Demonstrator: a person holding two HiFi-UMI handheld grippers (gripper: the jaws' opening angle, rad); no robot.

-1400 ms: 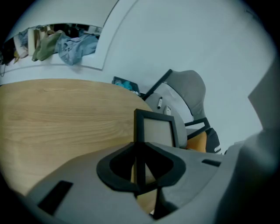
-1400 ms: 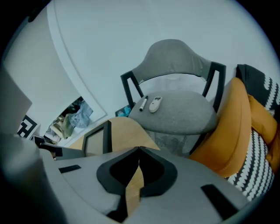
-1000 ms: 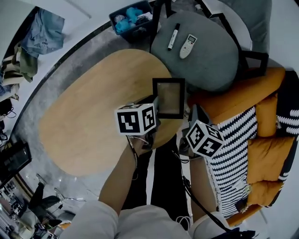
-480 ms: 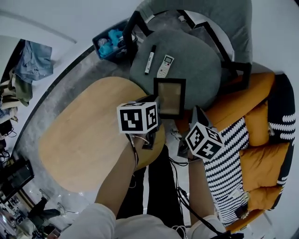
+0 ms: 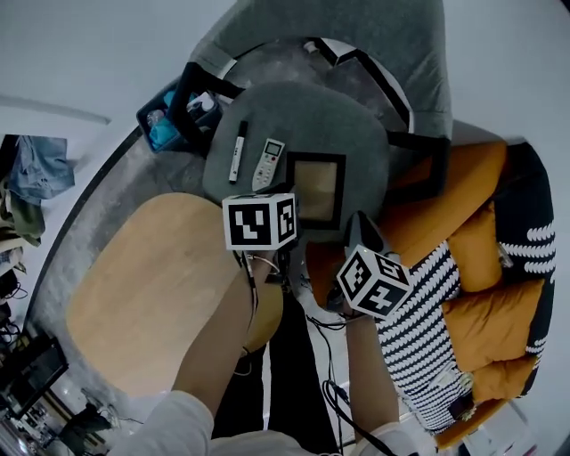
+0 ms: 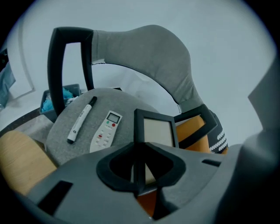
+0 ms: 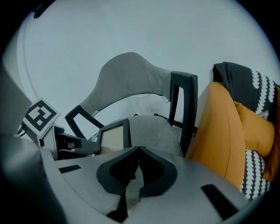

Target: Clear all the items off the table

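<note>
Closest to me, the left gripper [image 6: 138,148] has its jaws clamped on the dark side rail of the picture frame [image 5: 318,191]. I read that edge grip as deliberate: the rail is thin enough for the pads, and the glass face stays untouched. The frame hangs just off the wooden table [image 5: 151,276], above the near part of the grey chair seat [image 5: 347,125], tilted with its face up toward me. It is not resting on the cushion yet.

The right gripper [image 7: 138,151] sits just beside it on the sofa side with its jaws closed together and nothing between them. It looks like a spare hand, kept out of the frame's way.

Further out on the seat, a black-capped marker [image 5: 238,151] and a white remote control [image 5: 268,164] lie side by side, left of the frame. I take the seat to be the drop spot for cleared items, so the free patch to their right suits the frame. What I can see of the tabletop shows only bare wood.

Beyond the seat stands the curved chair backrest [image 5: 356,27], with a blue bin [image 5: 165,120] off to the left.
</note>
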